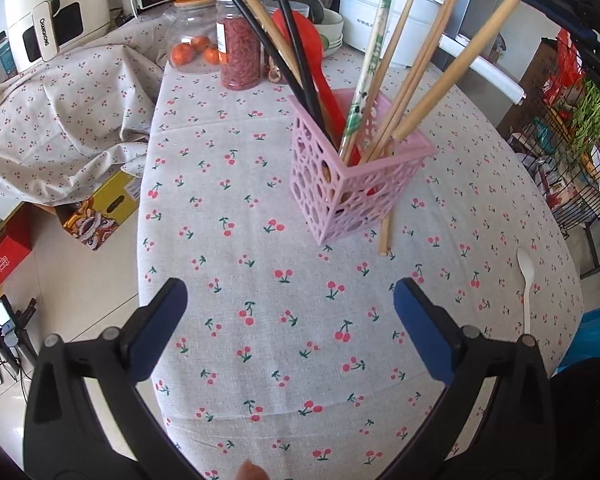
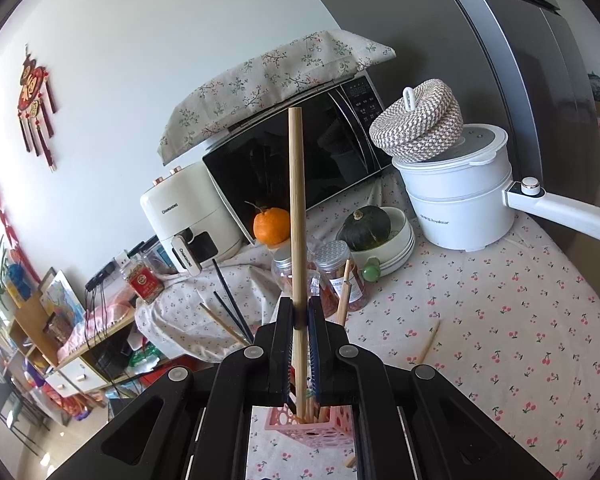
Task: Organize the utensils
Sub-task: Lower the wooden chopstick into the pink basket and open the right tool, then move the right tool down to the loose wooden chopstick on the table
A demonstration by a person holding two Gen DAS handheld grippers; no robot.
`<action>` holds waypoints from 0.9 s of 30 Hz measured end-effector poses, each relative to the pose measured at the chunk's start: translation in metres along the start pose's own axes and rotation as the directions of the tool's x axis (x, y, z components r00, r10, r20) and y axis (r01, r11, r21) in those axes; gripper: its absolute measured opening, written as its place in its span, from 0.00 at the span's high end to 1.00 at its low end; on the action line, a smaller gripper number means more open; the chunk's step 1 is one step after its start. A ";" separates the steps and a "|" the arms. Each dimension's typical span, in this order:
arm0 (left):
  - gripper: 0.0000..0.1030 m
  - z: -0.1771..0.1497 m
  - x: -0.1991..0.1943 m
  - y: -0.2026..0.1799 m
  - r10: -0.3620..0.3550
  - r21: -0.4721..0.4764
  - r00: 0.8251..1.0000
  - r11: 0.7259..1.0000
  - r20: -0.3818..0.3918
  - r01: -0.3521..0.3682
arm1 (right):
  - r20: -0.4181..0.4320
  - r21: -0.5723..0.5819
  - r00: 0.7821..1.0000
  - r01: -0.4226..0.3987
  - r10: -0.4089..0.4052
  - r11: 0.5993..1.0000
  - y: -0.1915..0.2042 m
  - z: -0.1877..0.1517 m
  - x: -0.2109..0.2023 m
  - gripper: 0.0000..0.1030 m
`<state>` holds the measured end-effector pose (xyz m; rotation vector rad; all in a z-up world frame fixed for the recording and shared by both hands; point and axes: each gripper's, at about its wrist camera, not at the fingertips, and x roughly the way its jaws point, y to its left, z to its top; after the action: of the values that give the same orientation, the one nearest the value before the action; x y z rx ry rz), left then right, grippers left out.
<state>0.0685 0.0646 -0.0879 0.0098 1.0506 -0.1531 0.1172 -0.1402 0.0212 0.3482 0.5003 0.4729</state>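
Covering most of the left wrist view, cherry-print tablecloth (image 1: pixel 260 184); at 1 o'clock on it, one pink lattice holder (image 1: pixel 340 184), upright. Standing inside: two black chopsticks (image 1: pixel 296 60), one red spoon (image 1: pixel 312 60), one paper-wrapped pair (image 1: pixel 374 52) and several bare wooden chopsticks, exact count hard to tell. Touching the holder's base at 5 o'clock, one loose wooden chopstick (image 1: pixel 384 236) on the cloth. Lying alone at 3 o'clock, well apart, one white plastic spoon (image 1: pixel 526 284). Hovering at 6 o'clock, left gripper (image 1: pixel 290 300), jaws spread wide, nothing between.

Seen only from the right wrist: right gripper (image 2: pixel 300 320) clamped narrow on one wooden chopstick (image 2: pixel 296 208), upright, lower end inside the holder (image 2: pixel 312 428) at 6 o'clock. Beyond, at 12 o'clock, one microwave (image 2: pixel 284 160); at 2 o'clock, one white electric pot (image 2: pixel 460 200).
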 end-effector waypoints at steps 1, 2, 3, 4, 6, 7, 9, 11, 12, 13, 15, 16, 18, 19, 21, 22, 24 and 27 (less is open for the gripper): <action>0.01 -0.001 0.000 0.001 0.004 0.001 1.000 1.000 0.000 -0.004 | -0.006 -0.008 1.000 0.006 -0.006 1.000 0.001 -0.002 0.003 0.93; 0.01 -0.001 0.000 0.001 0.008 0.002 1.000 1.000 0.001 -0.008 | -0.013 -0.014 1.000 0.008 -0.008 1.000 0.002 -0.003 0.006 0.93; 0.01 -0.001 0.000 0.001 0.012 0.006 1.000 1.000 0.002 -0.012 | -0.017 -0.019 1.000 0.011 -0.011 1.000 0.002 -0.004 0.009 0.93; 0.00 -0.001 0.000 0.001 0.015 0.008 1.000 1.000 0.003 -0.015 | -0.020 -0.024 1.000 0.013 -0.013 1.000 0.003 -0.006 0.012 0.93; 0.00 -0.001 -0.001 0.000 0.015 0.012 1.000 1.000 0.001 -0.015 | -0.025 -0.034 1.000 0.013 -0.014 0.999 0.005 -0.008 0.016 0.93; 0.00 -0.001 -0.001 0.000 0.010 0.011 1.000 1.000 0.002 -0.010 | -0.031 -0.042 0.999 0.017 -0.019 0.999 0.006 -0.009 0.019 0.93; 0.00 0.000 -0.002 0.000 0.004 0.008 1.000 1.000 0.005 -0.004 | -0.043 -0.056 0.999 0.023 -0.025 0.998 0.008 -0.012 0.024 0.93; 0.00 0.001 -0.003 0.000 0.001 0.005 1.000 1.000 0.011 -0.002 | -0.056 -0.070 0.998 0.029 -0.033 0.997 0.010 -0.015 0.029 0.93; 0.00 0.001 -0.004 0.000 0.001 0.003 1.000 1.000 0.012 -0.001 | -0.062 -0.075 0.998 0.029 -0.033 0.997 0.011 -0.016 0.031 0.93; 0.00 0.001 -0.004 0.000 0.000 0.002 1.000 1.000 0.012 0.000 | -0.068 -0.077 0.997 0.026 -0.031 0.997 0.011 -0.017 0.032 0.92; 0.00 0.002 -0.004 0.001 0.003 -0.004 1.000 1.000 0.017 -0.003 | -0.078 -0.072 0.997 0.012 -0.018 0.997 0.012 -0.018 0.033 0.91; 0.00 0.003 -0.004 0.002 0.004 -0.008 1.000 1.000 0.020 -0.004 | -0.081 -0.067 0.997 0.004 -0.009 0.998 0.012 -0.018 0.032 0.85; 0.00 0.004 -0.005 0.002 0.004 -0.015 1.000 1.000 0.025 -0.004 | -0.078 -0.058 0.997 -0.015 0.011 0.998 0.012 -0.017 0.028 0.69; 0.00 0.005 -0.005 0.002 0.004 -0.018 1.000 1.000 0.029 -0.003 | -0.070 -0.053 0.997 -0.022 0.018 0.998 0.012 -0.017 0.025 0.53; 0.00 0.006 -0.007 0.002 -0.001 -0.026 0.999 1.000 0.041 0.002 | -0.040 -0.044 0.999 -0.035 0.033 0.998 0.012 -0.014 0.013 0.40; 0.00 0.006 -0.008 0.002 -0.004 -0.031 0.999 1.000 0.047 0.006 | -0.027 -0.040 0.999 -0.042 0.041 0.998 0.012 -0.013 0.007 0.36; 0.00 0.007 -0.010 0.002 -0.015 -0.044 0.998 0.999 0.057 0.017 | -0.009 -0.036 0.999 -0.053 0.053 0.998 0.011 -0.009 -0.006 0.28; 0.00 0.008 -0.010 0.001 -0.039 -0.063 0.998 0.997 0.052 0.042 | 0.029 -0.040 0.999 -0.030 0.031 0.999 0.005 -0.006 -0.025 0.17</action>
<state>0.0709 0.0667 -0.0753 -0.0732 1.0048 -0.1552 0.0931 -0.1474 0.0282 0.3252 0.4570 0.5059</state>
